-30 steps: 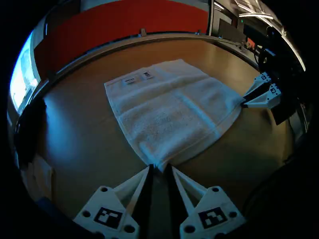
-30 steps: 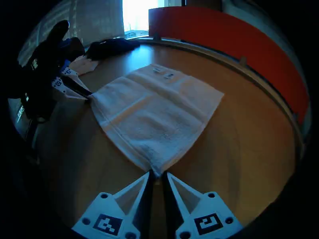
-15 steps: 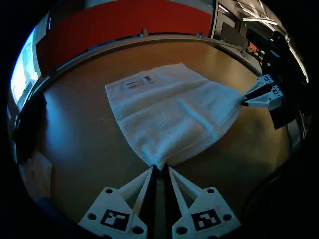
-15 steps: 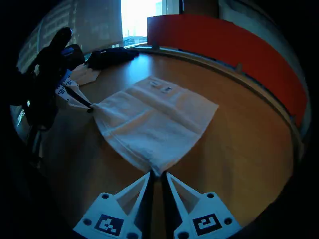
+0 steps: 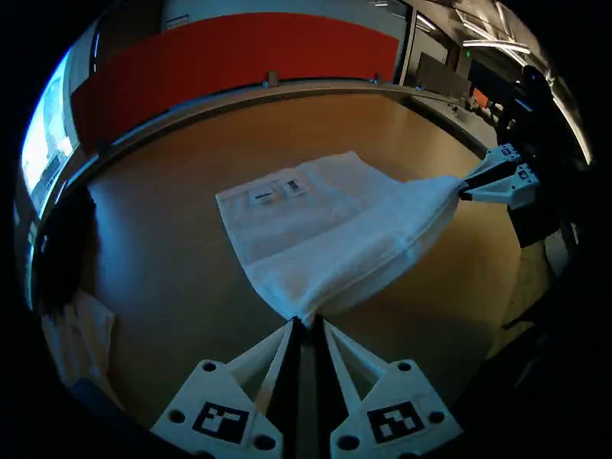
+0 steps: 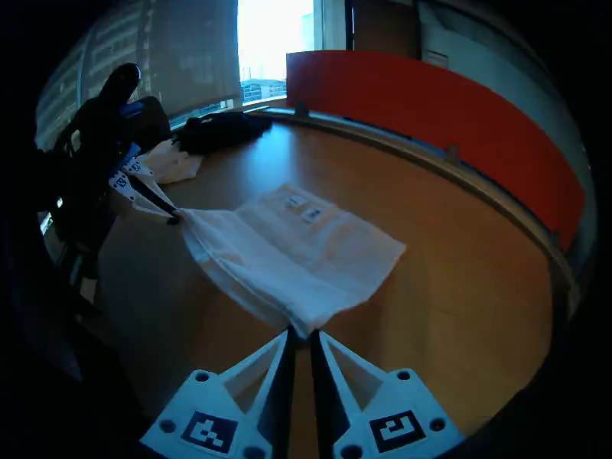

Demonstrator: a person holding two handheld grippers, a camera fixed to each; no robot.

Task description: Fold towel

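Pinching white terrycloth towel's [image 5: 329, 229] near corners in left gripper [image 5: 307, 329], right gripper [image 6: 300, 336]; may slip free under uneven pull.

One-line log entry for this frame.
left hand-held gripper: shut on towel corner | right hand-held gripper: shut on towel corner | gripped edge raised off table

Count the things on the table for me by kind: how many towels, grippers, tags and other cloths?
white towel: 1
grippers: 2, the left gripper and the right gripper, each pinching a towel corner
tags on the towel: 2
dark cloth: 1
pale cloth beside it: 1
Total: 7
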